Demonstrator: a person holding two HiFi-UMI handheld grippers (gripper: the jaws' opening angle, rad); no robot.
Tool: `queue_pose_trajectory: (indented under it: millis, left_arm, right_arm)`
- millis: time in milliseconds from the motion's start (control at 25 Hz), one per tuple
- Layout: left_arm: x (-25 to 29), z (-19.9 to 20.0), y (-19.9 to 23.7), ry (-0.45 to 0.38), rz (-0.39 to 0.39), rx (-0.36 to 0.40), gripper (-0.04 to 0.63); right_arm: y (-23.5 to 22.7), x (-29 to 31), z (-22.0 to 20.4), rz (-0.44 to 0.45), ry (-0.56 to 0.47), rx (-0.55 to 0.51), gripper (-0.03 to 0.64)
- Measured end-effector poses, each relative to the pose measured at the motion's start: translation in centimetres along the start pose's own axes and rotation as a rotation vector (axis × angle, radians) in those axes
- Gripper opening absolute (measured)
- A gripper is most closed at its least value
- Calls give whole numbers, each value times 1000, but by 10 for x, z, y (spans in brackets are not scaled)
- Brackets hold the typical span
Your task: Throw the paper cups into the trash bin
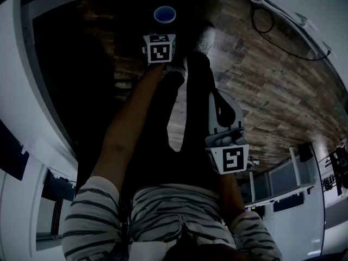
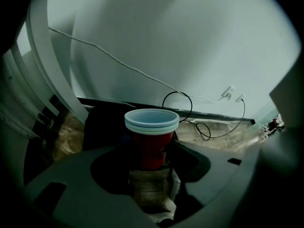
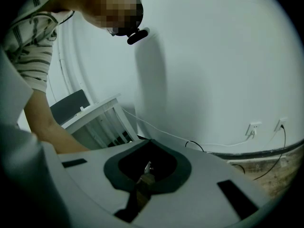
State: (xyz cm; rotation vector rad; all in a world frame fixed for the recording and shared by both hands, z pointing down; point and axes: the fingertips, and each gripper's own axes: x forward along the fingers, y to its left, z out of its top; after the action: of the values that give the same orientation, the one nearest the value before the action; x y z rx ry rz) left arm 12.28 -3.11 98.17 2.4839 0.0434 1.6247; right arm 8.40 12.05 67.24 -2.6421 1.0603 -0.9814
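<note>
A stack of red paper cups [image 2: 151, 144] with pale blue-white rims stands upright between the jaws of my left gripper [image 2: 152, 151], whose dark pads lie against its two sides. In the head view the cups' blue rim [image 1: 165, 14] shows just beyond the left gripper [image 1: 163, 30], which is stretched far forward over the dark floor. My right gripper [image 1: 216, 95] hangs beside the person's leg; its jaws [image 3: 145, 175] are shut with nothing held. No trash bin can be made out; a dark low shape [image 2: 104, 125] sits behind the cups.
A black cable [image 1: 265, 19] loops on the wooden floor [image 1: 272, 86] by the white wall; wall sockets [image 2: 231, 92] sit above it. A white table [image 1: 283, 178] stands at the right. The person's black trouser legs [image 1: 187, 118] fill the middle.
</note>
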Motion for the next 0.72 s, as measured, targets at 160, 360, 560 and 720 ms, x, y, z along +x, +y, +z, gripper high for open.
queue_pose_trajectory:
  millis: [160,360,560,720]
  left_arm:
    - [18,-4,3,11,-1,-17,253]
    - [37,-4,7,30,2,-18,253]
    - [48,-4,13,52,-1,-1,253]
    - [56,-6,18,80,4,7,253]
  right_arm:
    - [-2,6,-4,-9,0,9,9]
    - [-1,8,-10,-3,19,4,9]
    - [3,8,-18,-4,21,3,9]
    - [7,11,-26,10,47,-1,9]
